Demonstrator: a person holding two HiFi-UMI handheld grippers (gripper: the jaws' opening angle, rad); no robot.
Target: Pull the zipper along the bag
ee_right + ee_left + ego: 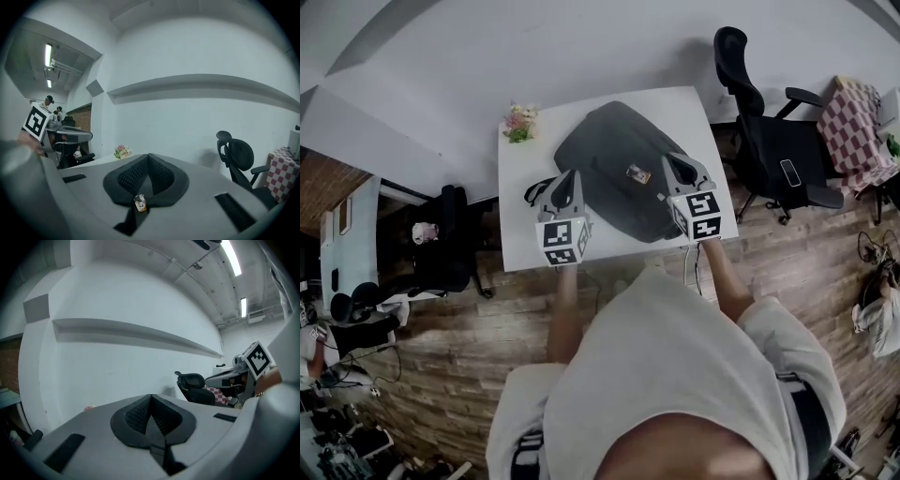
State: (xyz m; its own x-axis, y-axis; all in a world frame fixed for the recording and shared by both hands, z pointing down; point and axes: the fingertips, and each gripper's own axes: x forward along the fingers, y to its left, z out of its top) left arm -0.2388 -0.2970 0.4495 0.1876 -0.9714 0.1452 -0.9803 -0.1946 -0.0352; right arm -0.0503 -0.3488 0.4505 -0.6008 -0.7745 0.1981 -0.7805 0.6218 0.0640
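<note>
On the bag [605, 150], perhaps a charm [638, 173]

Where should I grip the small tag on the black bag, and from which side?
Pinch the small tag itself, coming down from above with the right gripper, the nearer one. The tag appears to lie on top of the bag, so a sideways approach would likely catch fabric.

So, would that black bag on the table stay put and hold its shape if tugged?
The bag looks soft: it lies slumped and rounded, so it would probably sag when lifted. It rests loose on the smooth white table, so a tug may well drag it along. It seems fairly flat, so likely light.
</note>
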